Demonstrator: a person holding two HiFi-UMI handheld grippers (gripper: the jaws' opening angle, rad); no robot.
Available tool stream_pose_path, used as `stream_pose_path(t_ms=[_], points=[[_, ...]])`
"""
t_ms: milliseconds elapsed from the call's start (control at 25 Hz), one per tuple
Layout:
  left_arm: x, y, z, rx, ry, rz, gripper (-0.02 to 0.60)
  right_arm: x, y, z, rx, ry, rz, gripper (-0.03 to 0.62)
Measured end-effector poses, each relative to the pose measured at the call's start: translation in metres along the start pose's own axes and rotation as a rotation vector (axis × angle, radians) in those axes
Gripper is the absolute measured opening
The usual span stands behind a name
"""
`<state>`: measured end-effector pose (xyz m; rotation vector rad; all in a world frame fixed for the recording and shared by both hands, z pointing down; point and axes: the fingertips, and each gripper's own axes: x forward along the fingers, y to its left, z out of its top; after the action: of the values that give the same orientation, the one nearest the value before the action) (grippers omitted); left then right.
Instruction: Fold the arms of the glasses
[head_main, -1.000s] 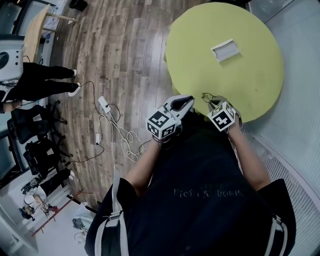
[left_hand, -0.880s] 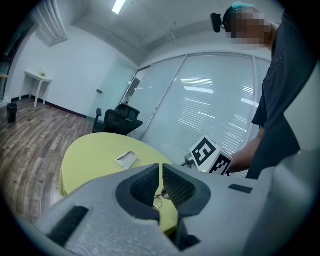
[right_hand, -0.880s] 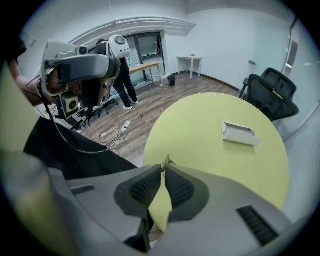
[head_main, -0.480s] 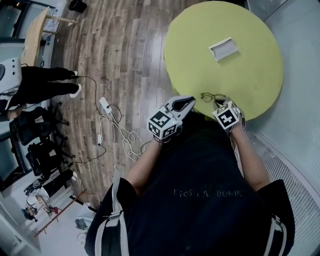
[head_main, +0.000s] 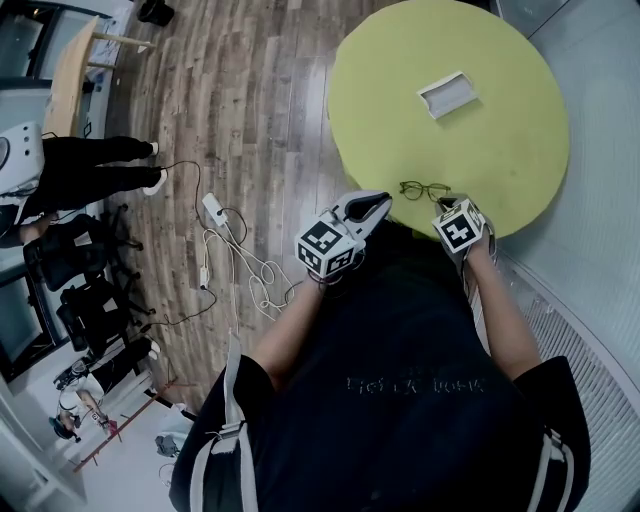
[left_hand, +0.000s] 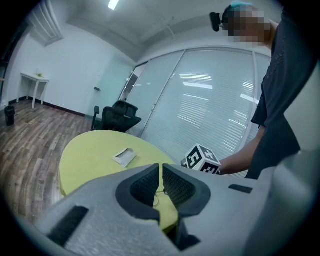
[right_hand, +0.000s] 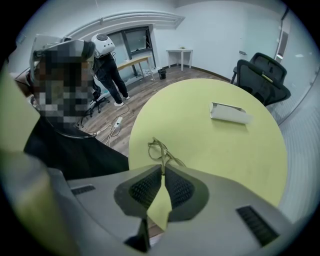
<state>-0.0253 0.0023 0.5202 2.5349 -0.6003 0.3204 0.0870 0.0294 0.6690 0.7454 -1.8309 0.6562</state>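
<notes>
Thin-framed glasses (head_main: 424, 189) lie on the round yellow-green table (head_main: 500, 150), close to its near edge. In the right gripper view the glasses (right_hand: 161, 149) sit just beyond the jaws, and one arm runs back between the tips. My right gripper (right_hand: 163, 170) is shut on that arm. In the head view the right gripper (head_main: 446, 207) is immediately right of the frame. My left gripper (head_main: 376, 205) hovers off the table's edge, left of the glasses. The left gripper (left_hand: 160, 167) is shut with nothing in it.
A white open case (head_main: 447, 95) lies further out on the table, also visible as the case (right_hand: 229, 112). A power strip and cables (head_main: 225, 250) trail over the wood floor at left. A person (head_main: 90, 165) stands at far left near office chairs (head_main: 75, 300).
My right gripper has shifted a little to the right along the table's edge, and the glasses have slid slightly further onto the table. The left gripper has barely moved.
</notes>
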Motion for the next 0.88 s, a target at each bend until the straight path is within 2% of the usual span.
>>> stream_pose_path(t_ms=[880], points=[[0.014, 0.002, -0.015, -0.013, 0.066, 0.010, 0.035, 0.032, -0.022, -0.025, -0.003, 0.052, -0.001, 0.043]])
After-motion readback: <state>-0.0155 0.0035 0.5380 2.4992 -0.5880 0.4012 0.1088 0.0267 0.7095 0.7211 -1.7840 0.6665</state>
